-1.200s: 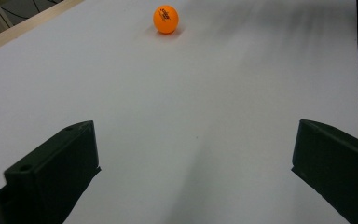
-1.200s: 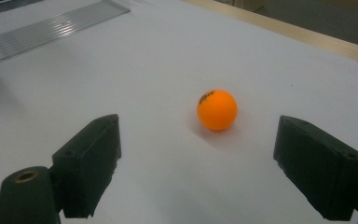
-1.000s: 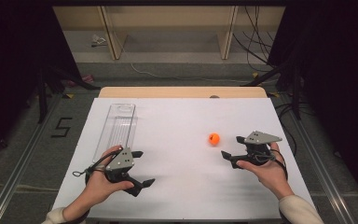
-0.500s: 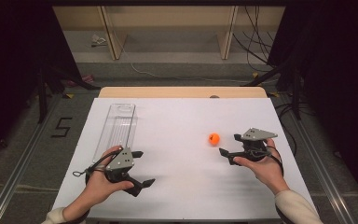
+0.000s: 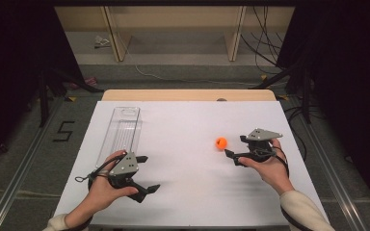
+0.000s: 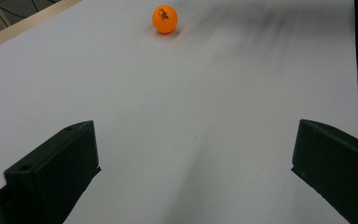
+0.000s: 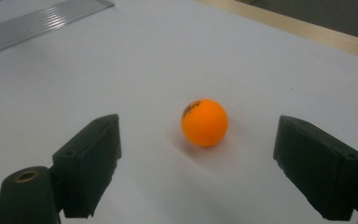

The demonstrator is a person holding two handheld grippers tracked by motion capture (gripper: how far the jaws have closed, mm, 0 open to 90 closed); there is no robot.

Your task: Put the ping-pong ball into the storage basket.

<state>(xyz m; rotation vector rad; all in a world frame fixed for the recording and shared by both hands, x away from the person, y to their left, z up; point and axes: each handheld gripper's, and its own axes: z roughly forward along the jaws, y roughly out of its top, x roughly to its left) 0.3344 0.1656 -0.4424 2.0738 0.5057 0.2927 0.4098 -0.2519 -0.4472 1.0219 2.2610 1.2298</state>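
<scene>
Small glossy orange ball (image 5: 221, 143), printed with a dark mark too blurred to read, resting on the white sheet covering the table (image 5: 192, 192), at about 3 o'clock from the sheet's centre. In the right gripper view the ball (image 7: 204, 122) lies on the sheet between and just beyond the two black jaws, touching neither. Right gripper (image 5: 236, 150), black with a grey three-cornered plate, held at 3 o'clock just beside the ball, jaws spread wide and grasping nothing. Left gripper (image 5: 147, 174), at 7 o'clock near the front edge, jaws likewise released; the ball (image 6: 164, 19) lies well apart ahead of it. Long clear ribbed plastic tray (image 5: 121, 134) at 9 o'clock, just beyond the left hand (image 5: 103, 190).
</scene>
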